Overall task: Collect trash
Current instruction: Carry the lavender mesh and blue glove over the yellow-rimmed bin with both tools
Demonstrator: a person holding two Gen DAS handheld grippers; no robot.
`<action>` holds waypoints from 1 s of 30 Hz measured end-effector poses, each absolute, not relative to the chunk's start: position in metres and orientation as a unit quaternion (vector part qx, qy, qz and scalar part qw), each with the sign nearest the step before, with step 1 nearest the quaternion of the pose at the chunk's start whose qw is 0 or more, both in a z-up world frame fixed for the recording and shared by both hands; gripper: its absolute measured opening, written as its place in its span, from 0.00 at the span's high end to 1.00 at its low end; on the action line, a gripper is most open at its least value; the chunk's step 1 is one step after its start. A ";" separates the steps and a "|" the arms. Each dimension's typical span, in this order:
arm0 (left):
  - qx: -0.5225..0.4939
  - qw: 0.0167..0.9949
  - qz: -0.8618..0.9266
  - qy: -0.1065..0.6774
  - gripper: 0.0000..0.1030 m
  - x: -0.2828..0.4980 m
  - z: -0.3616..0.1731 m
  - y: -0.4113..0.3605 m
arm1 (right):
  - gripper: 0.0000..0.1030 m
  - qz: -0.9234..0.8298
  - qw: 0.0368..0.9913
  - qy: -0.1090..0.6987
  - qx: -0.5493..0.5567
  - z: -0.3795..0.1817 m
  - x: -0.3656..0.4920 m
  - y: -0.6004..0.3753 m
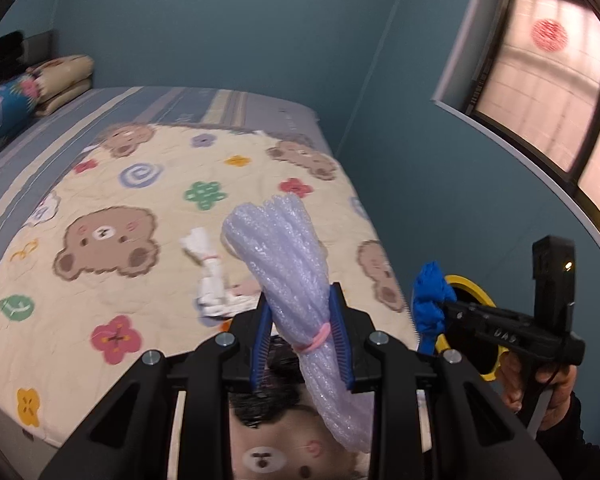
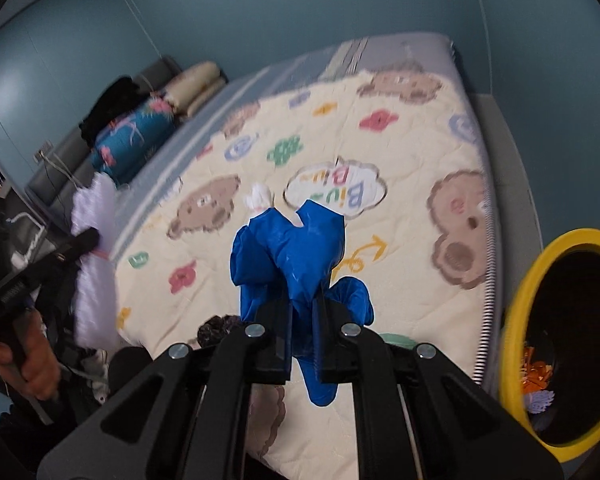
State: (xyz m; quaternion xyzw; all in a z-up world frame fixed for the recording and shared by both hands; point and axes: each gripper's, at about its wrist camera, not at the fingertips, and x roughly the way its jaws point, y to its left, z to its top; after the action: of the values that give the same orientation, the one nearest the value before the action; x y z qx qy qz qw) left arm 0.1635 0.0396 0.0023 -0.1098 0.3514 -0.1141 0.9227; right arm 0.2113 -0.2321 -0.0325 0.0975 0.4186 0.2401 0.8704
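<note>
My left gripper (image 1: 300, 332) is shut on a roll of pale lilac foam wrap (image 1: 284, 256) tied with a pink band, held above the bed's near edge. My right gripper (image 2: 304, 320) is shut on a crumpled blue plastic bag (image 2: 292, 248), held over the bed beside the bin. The right gripper and its blue bag (image 1: 430, 304) also show in the left wrist view. A white tied bundle of trash (image 1: 210, 272) lies on the quilt; it shows small in the right wrist view (image 2: 258, 198). A yellow-rimmed bin (image 2: 520, 320) with a black liner stands right of the bed and holds orange scraps.
The bed carries a cream bear-print quilt (image 1: 140, 240) over a blue striped sheet. Folded bedding and a blue pillow (image 1: 4, 108) lie at the head. Blue walls close in behind and at the right, with a window (image 1: 540, 80). Dark clutter (image 2: 60, 340) lies left of the bed.
</note>
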 end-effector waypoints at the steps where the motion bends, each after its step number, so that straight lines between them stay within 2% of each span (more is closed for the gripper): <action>1: -0.109 0.922 -0.121 0.351 0.75 0.165 0.004 0.033 | 0.93 0.236 0.876 0.409 0.099 -0.025 0.207 -0.241; 17: -0.063 0.907 -0.218 0.354 0.75 0.206 0.021 -0.101 | 0.93 0.124 0.933 0.312 0.133 0.048 0.166 -0.372; 30: -0.048 0.885 -0.273 0.374 0.75 0.246 -0.001 -0.195 | 0.93 0.021 0.945 0.286 0.157 0.042 0.164 -0.459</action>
State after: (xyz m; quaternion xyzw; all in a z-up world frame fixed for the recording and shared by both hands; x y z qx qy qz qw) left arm 0.2460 -0.1949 -0.0008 -0.0481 0.3738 -0.2728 0.8852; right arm 0.1638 -0.4588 0.0416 0.1568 0.2857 0.0209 0.9452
